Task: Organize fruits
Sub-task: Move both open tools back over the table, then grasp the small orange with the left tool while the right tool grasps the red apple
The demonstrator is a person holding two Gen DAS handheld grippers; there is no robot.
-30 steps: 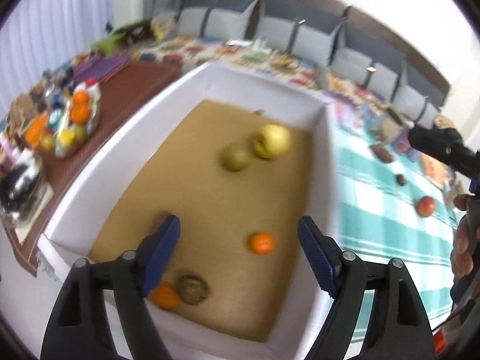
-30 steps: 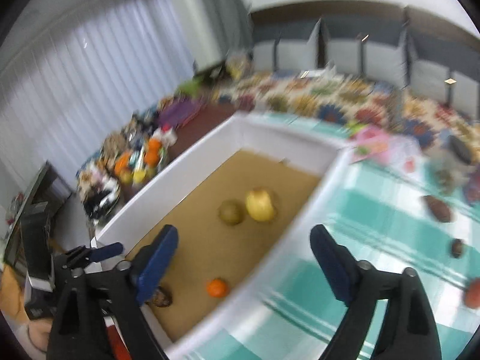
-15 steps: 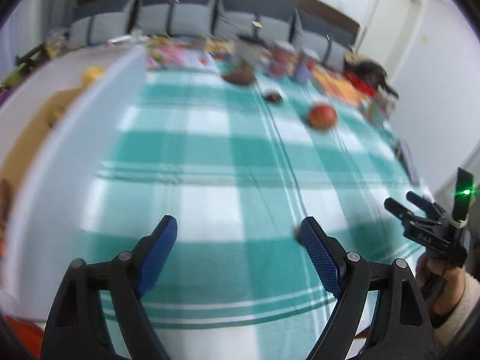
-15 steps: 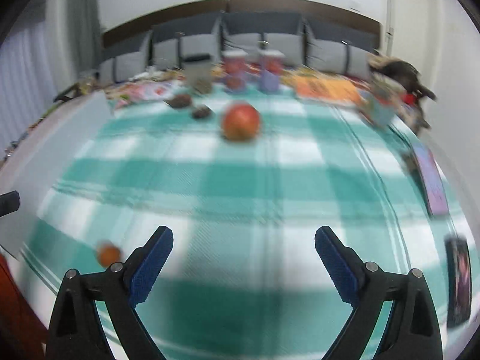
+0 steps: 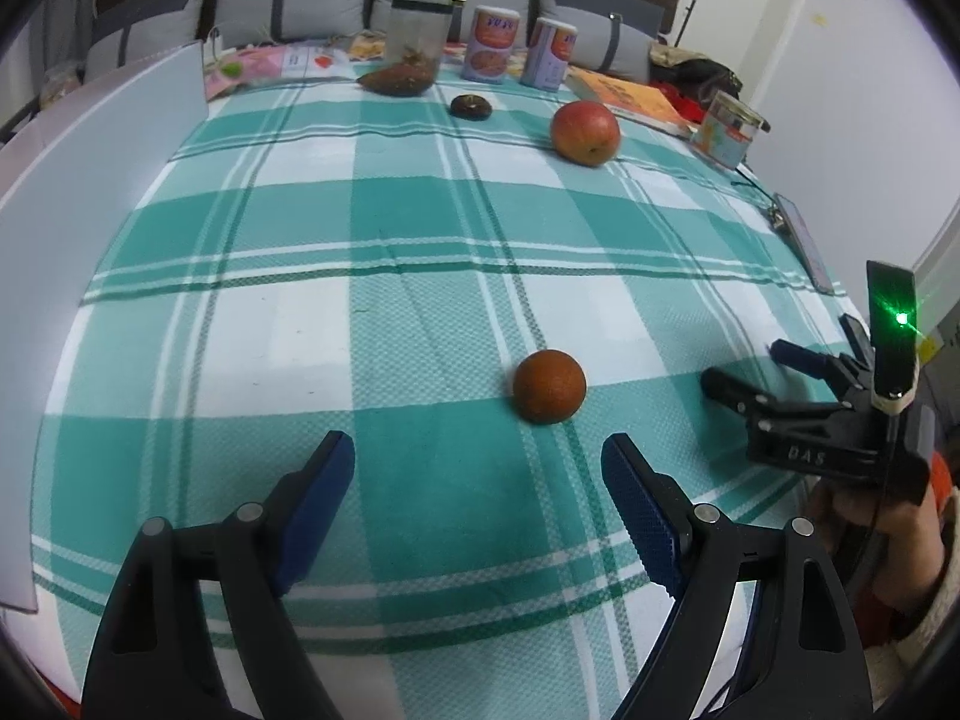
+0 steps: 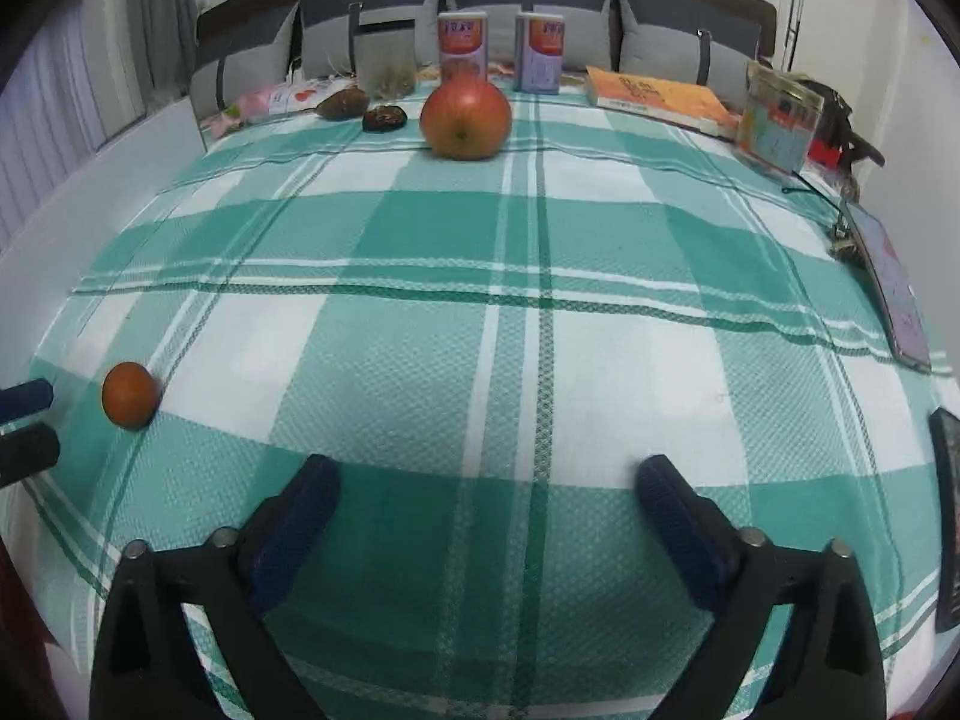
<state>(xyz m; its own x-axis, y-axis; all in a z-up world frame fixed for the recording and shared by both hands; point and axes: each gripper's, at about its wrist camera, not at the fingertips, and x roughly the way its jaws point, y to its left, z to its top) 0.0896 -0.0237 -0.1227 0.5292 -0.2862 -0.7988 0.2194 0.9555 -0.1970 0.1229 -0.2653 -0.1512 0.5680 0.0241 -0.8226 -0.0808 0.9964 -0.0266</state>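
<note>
Orange, round small fruit (image 5: 549,386) sits just ahead of my left tool (image 5: 477,483), jaws wide, empty. Right tool (image 6: 483,507) has just been opening, nothing between. Looks light, firm, prone to roll; grip across its middle.

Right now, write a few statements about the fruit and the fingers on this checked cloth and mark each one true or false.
1. The small orange lies on the cloth just ahead of the left gripper. True.
2. The left gripper's fingers press on the orange. False: they stand apart, short of it.
3. The red apple sits far ahead of the right gripper. True.
4. The right gripper holds the apple. False: it is open, with only cloth between its fingers.
</note>
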